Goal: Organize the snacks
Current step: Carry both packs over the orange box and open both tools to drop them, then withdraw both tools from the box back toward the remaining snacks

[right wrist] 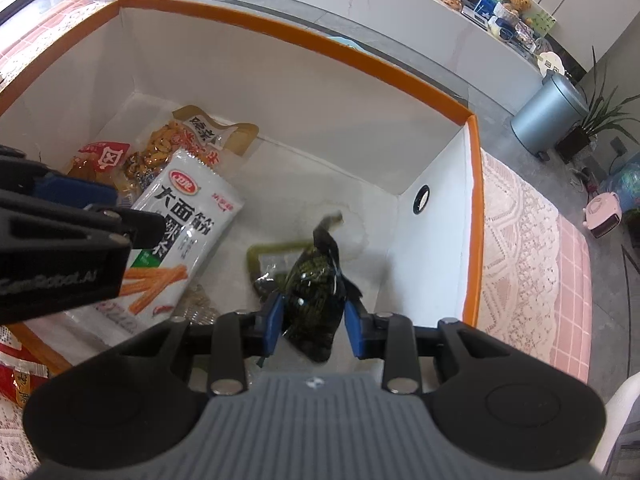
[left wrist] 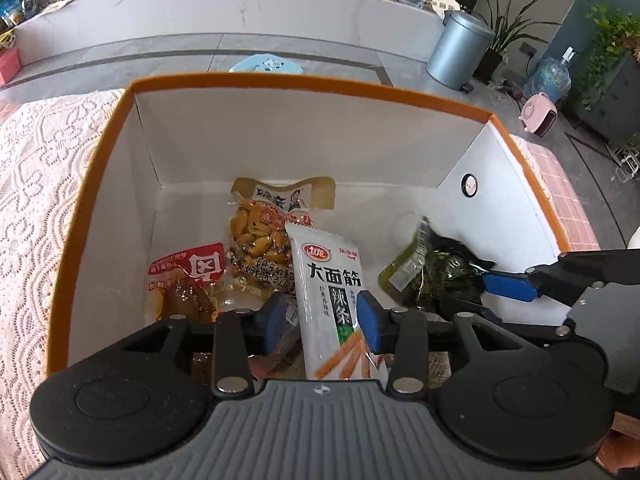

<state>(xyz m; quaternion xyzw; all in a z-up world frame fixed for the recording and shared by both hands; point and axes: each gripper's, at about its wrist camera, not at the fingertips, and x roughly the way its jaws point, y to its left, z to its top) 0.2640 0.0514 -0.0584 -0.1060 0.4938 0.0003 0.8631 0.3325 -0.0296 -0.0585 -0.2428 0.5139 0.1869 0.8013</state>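
An orange-rimmed white box holds several snack packs. In the left wrist view my left gripper sits inside the box, its blue pads on either side of a white spicy-strip pack, which leans on a yellow bean pack and a red pack. My right gripper is shut on a dark green seaweed pack low in the box's right part; it also shows in the left wrist view. The white pack and box rim show in the right wrist view.
The box stands on a lace cloth over pink checks. A red snack pack lies outside the box's near-left corner. Beyond are a grey bin, a pink heater, plants and a white counter.
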